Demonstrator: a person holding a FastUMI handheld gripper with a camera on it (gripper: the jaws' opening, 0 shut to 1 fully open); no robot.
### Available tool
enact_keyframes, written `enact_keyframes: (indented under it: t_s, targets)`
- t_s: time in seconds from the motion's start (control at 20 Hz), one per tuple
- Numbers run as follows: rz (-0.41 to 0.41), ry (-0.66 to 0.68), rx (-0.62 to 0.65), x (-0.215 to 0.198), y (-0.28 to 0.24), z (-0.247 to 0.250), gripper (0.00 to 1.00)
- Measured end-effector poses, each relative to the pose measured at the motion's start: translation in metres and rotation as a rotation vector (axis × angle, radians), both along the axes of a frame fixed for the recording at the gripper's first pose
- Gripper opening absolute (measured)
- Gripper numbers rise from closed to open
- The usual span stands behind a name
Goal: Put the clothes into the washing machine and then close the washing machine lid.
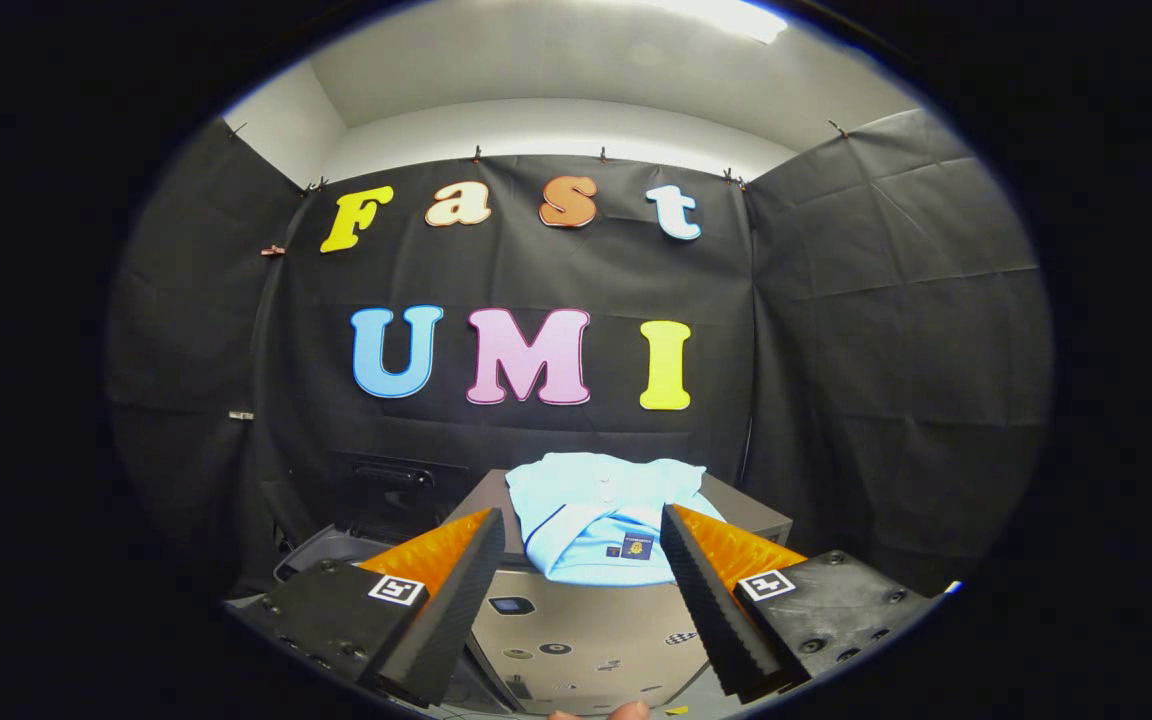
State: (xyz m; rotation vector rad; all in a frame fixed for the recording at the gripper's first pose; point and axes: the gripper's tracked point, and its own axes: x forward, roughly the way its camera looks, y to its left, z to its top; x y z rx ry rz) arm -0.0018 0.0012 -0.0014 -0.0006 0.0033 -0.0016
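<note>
Claw [581, 545] wide open, empty, fingers flanking folded light-blue shirt [601, 520] just ahead on grey box top. Best approach: advance low, centre over thick folded edge, pinch several layers. Washing machine [336, 550] sits beyond left finger.

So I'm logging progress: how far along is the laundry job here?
Nothing looks done yet. The folded light blue shirt lies on a grey box, just ahead of the open gripper, ungrasped. Left: grasp it, put it into the washing machine, close the lid.
</note>
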Motion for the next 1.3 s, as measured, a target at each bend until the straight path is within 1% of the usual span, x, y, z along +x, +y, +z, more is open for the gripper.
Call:
enact_keyframes:
  t_s: [0.9,1.1,1.3]
  targets:
    - [0.002,0.013,0.001,0.004,-0.002,-0.004,0.98]
    - [0.013,0.040,0.012,0.020,-0.001,-0.009,0.98]
    - [0.011,0.091,0.004,0.045,-0.005,-0.012,0.98]
